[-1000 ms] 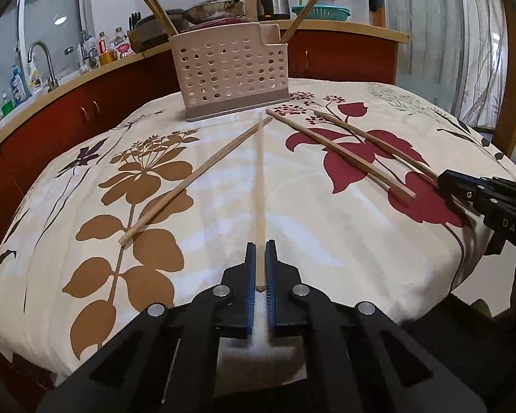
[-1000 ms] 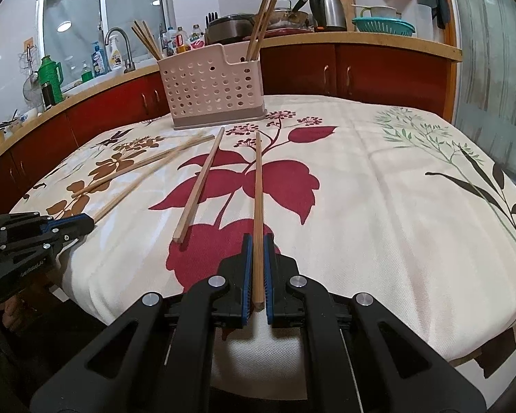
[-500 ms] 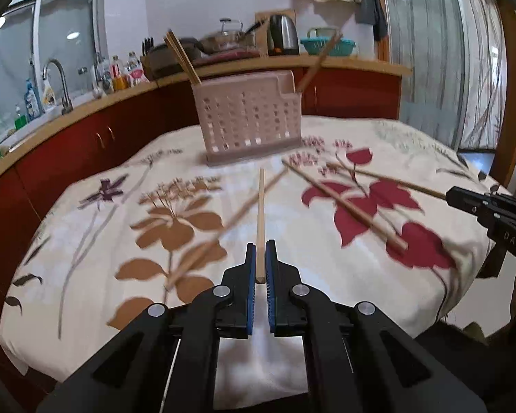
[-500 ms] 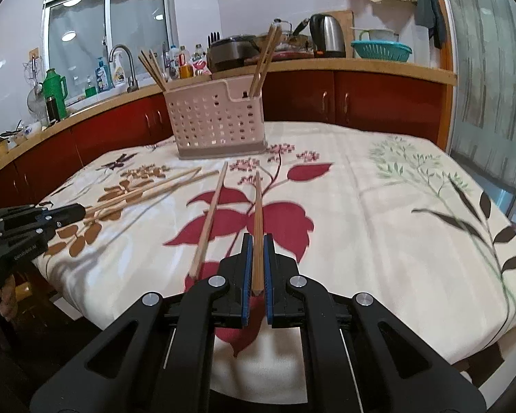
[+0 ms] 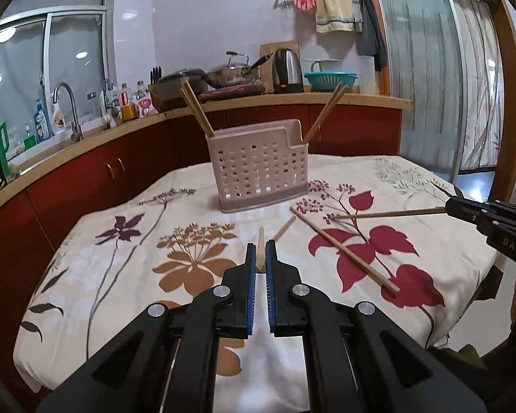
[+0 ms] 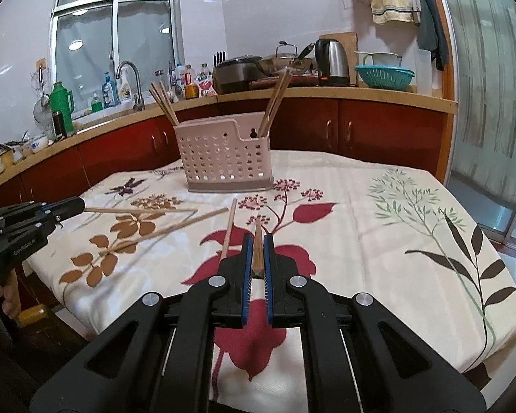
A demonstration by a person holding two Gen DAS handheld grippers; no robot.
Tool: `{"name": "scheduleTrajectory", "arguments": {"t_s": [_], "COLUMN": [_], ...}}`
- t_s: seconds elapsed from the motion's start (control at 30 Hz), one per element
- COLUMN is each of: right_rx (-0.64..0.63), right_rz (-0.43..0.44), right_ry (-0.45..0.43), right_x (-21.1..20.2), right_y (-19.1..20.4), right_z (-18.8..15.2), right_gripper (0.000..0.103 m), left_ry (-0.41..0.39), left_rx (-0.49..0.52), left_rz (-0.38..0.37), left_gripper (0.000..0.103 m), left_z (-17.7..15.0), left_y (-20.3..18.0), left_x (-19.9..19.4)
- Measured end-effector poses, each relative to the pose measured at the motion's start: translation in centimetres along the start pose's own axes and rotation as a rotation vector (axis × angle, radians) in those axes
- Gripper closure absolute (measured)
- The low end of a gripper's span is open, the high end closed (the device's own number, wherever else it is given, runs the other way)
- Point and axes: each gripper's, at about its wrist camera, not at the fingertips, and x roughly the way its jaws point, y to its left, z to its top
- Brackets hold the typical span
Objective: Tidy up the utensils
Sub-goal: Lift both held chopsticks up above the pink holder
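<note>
While the left gripper (image 5: 260,258) and right gripper (image 6: 256,256) each pinch one chopstick (image 5: 260,242) clear of the table (image 5: 412,186), four chopsticks already stand in the basket (image 5: 259,168), two at each end. Two more chopsticks (image 5: 347,253) lie on the cloth, so roughly half the sorting remains.

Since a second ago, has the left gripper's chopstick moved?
Yes. The chopstick in the left gripper has lifted off the tablecloth, tip nearer the basket.

Kettle (image 5: 288,71), teal colander (image 5: 330,81), faucet (image 5: 67,110) behind
</note>
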Motion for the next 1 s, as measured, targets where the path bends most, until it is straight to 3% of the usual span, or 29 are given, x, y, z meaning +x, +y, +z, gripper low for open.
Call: {"name": "scheduleTrajectory", "arguments": {"t_s": [1.0], "right_rx": [-0.044], "right_rz": [-0.007], "right_ry": [-0.045], "right_x": [1.5], "right_y": [1.3], "right_z": [7.6], "right_gripper": [0.096], "left_ry": [-0.026], "left_rx": [-0.082], "left_rz": [0.012], "left_gripper": [0.097], "left_z": [5.4], "left_y": [5.4], "left_x": [0.1]}}
